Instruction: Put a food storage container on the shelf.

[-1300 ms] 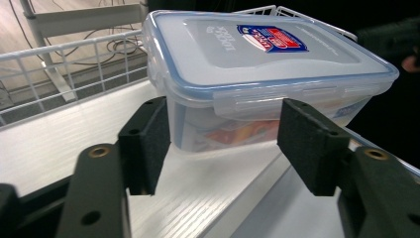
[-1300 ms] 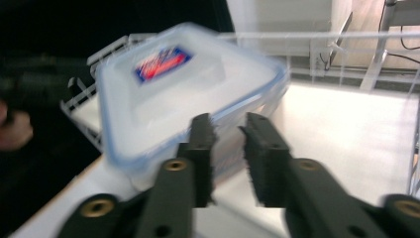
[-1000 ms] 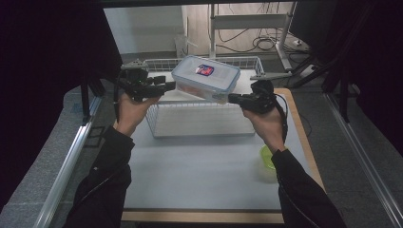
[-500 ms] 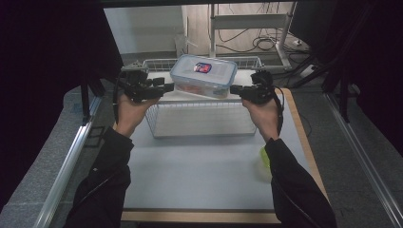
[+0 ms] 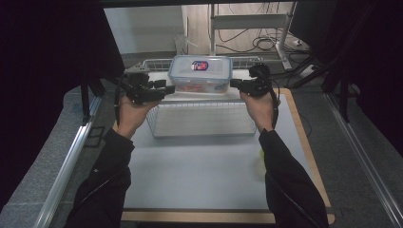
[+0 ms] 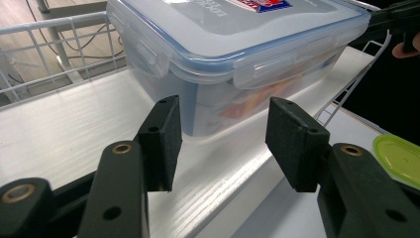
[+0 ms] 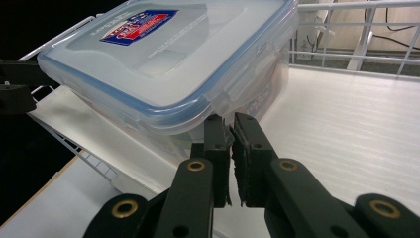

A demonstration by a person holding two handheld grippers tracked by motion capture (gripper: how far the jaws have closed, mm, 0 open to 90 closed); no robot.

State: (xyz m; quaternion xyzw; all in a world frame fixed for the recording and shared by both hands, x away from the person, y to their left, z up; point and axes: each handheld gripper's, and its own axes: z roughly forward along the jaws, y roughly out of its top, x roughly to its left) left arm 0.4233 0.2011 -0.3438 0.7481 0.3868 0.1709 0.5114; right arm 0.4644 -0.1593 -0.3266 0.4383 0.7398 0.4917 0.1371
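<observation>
Two grippers (image 5: 167, 89) (image 5: 234, 84) flanking lidded container (image 5: 200, 73)

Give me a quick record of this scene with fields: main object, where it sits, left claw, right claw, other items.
main object: clear lidded container
where it sits: white shelf on the wire rack
left claw: jaws open, just short of the container
right claw: jaws shut, tips at the container's lid edge
other items: green lid on the table

Container (image 5: 200, 73) fills shelf (image 5: 209, 97) between wire rails (image 5: 157, 63).
</observation>
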